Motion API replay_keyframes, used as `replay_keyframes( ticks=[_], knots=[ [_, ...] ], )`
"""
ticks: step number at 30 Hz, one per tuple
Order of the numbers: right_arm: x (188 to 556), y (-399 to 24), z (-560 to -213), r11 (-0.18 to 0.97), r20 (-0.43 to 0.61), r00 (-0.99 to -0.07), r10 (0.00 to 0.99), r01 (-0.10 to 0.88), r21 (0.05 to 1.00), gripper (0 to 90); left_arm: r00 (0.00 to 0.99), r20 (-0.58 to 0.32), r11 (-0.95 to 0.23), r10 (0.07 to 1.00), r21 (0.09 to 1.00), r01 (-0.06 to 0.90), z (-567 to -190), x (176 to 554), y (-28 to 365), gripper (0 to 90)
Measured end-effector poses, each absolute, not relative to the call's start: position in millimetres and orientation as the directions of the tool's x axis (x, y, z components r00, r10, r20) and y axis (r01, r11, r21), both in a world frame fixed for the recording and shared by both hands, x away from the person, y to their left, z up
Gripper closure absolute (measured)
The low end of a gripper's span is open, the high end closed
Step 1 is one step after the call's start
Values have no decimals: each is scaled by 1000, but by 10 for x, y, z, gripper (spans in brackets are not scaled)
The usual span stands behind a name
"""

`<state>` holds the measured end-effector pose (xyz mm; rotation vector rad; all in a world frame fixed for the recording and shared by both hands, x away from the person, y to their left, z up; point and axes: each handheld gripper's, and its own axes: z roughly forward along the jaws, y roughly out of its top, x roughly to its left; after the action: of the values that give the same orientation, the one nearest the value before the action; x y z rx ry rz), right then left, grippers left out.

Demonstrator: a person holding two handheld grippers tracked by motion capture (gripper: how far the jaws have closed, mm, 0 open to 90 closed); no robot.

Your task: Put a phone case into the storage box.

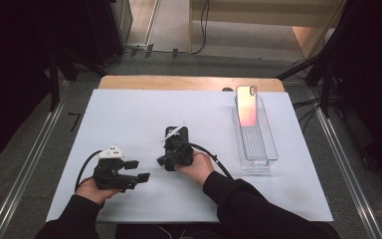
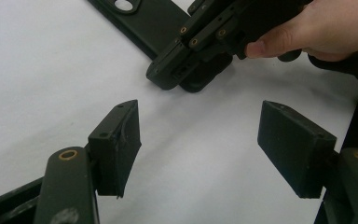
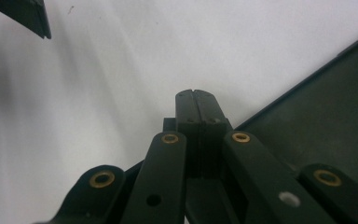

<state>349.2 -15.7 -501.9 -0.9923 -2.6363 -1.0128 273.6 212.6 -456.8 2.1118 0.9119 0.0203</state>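
Note:
A black phone case (image 1: 177,132) lies flat near the middle of the white table; it is also in the left gripper view (image 2: 149,23) and the right gripper view (image 3: 326,130). My right gripper (image 1: 161,160) is low over the case's near left edge and points toward the left gripper. Its jaws are pressed together with nothing between them (image 3: 196,100), and their tips touch or nearly touch the table beside the case (image 2: 161,77). My left gripper (image 1: 138,170) rests at the front left, open and empty (image 2: 205,149), aimed at the case.
A clear plastic tray (image 1: 258,149) stands at the right of the white sheet, with a pink-orange phone (image 1: 246,105) leaning upright at its far end. Bare wood of the table (image 1: 189,82) runs along the back edge. Cables trail from both grippers.

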Motion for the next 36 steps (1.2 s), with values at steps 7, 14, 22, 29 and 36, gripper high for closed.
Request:
replay_keyframes(
  ticks=[7, 14, 22, 29, 36],
  knots=[
    [3478, -295, -5030, 538, 373, -756, 538, 649, 538, 871, 742, -284, -407, 607, 691, 597, -4566, 2745, 2111, 304],
    [3473, -385, -5030, 534, 373, -747, 550, 658, 531, 871, 745, -281, -412, 605, 690, 594, -4559, 2755, 2099, 304],
    [3487, -585, -5031, 512, 376, -722, 580, 683, 521, 871, 746, -286, -408, 601, 693, 594, -4558, 2775, 2092, 304],
    [3517, -740, -5036, 494, 381, -700, 604, 704, 511, 871, 751, -285, -414, 596, 693, 591, -4558, 2798, 2074, 304],
    [3454, -798, -4850, 477, 401, -729, 555, 674, 565, 696, 757, -290, -416, 586, 693, 588, -4561, 2821, 2041, 304]
  ],
)
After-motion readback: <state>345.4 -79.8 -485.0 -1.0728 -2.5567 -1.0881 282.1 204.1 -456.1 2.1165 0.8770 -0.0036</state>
